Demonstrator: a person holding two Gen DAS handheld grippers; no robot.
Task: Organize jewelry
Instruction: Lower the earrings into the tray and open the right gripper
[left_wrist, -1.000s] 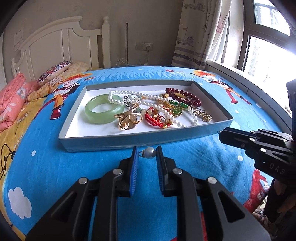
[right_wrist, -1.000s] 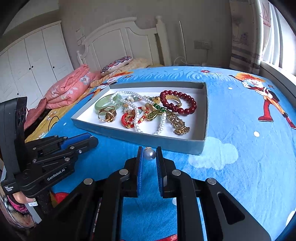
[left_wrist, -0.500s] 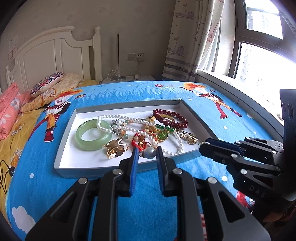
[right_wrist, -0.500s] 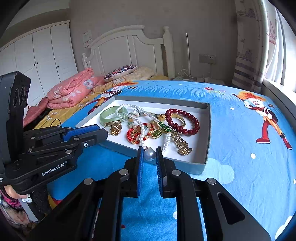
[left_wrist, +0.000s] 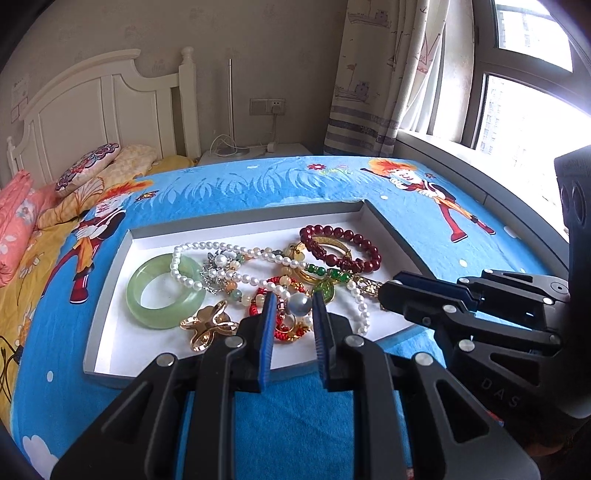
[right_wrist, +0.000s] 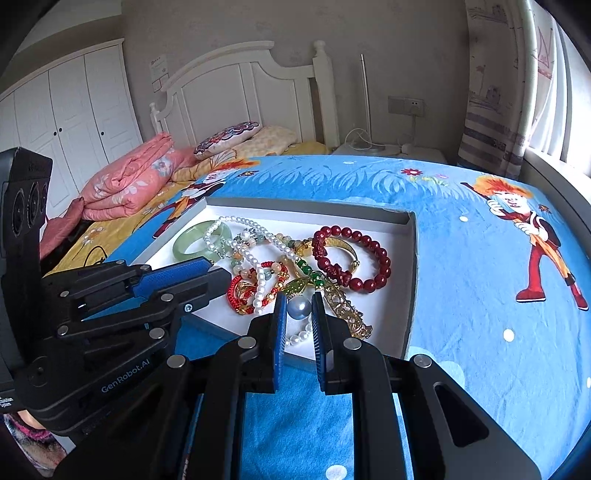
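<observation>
Pinching a pearl (left_wrist: 299, 303) apiece over the tray's (left_wrist: 110, 280) near edge, left gripper (left_wrist: 293, 325) and right gripper (right_wrist: 298, 323) risk dropping them onto tangled necklaces (left_wrist: 258, 273), since round beads slip.

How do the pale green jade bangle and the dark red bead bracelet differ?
The pale green jade bangle is one solid, smooth, translucent ring; the dark red bead bracelet is a loop of separate round opaque beads. The bangle sits at the tray's left with only the white pearl strand draped over it; the bracelet lies toward the right, over a gold bangle. Both lie flat in the grey tray.
</observation>
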